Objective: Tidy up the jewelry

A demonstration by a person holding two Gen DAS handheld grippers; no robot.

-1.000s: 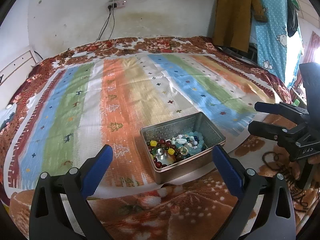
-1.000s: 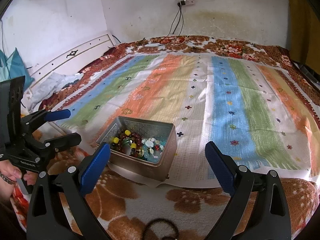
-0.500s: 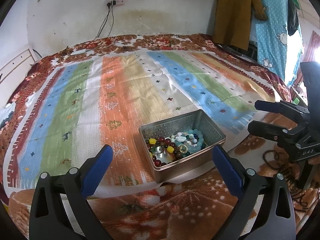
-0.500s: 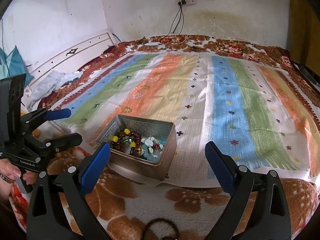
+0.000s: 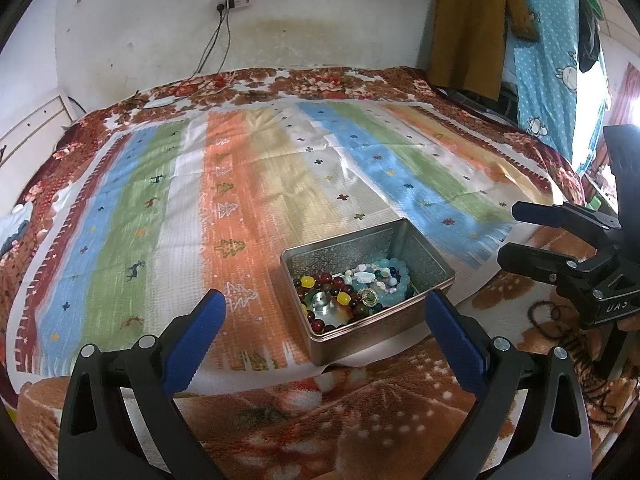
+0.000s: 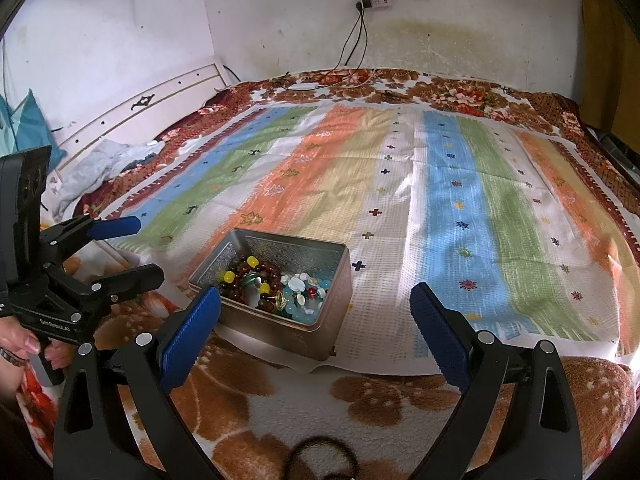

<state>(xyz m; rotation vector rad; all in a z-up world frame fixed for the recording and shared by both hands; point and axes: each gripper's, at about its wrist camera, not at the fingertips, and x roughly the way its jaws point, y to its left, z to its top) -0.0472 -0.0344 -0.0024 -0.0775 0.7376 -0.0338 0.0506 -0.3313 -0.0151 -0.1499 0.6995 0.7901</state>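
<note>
An open metal tin [image 5: 434, 258] [image 6: 332, 280] sits on the striped cloth near the bed's front edge. It holds a heap of jewelry [image 5: 352, 288] [image 6: 276, 286]: dark red and yellow beads, a pale blue bead bracelet, white pieces. My left gripper [image 5: 324, 320] is open and empty, just short of the tin; it also shows in the right wrist view [image 6: 136, 248] left of the tin. My right gripper [image 6: 316, 316] is open and empty, in front of the tin; the left wrist view shows it [image 5: 510, 236] right of the tin.
A striped cloth [image 5: 248, 184] [image 6: 460, 200] covers a floral blanket [image 5: 360, 408] [image 6: 360, 396]. A dark hair tie [image 6: 320, 456] lies on the blanket by my right gripper. A power strip with cables [image 5: 234, 0] hangs on the wall. Clothes [image 5: 472, 28] hang at the right.
Both grippers have stayed open. The left wrist view has shifted slightly, the tin sitting a little further left; the right gripper has barely moved.
</note>
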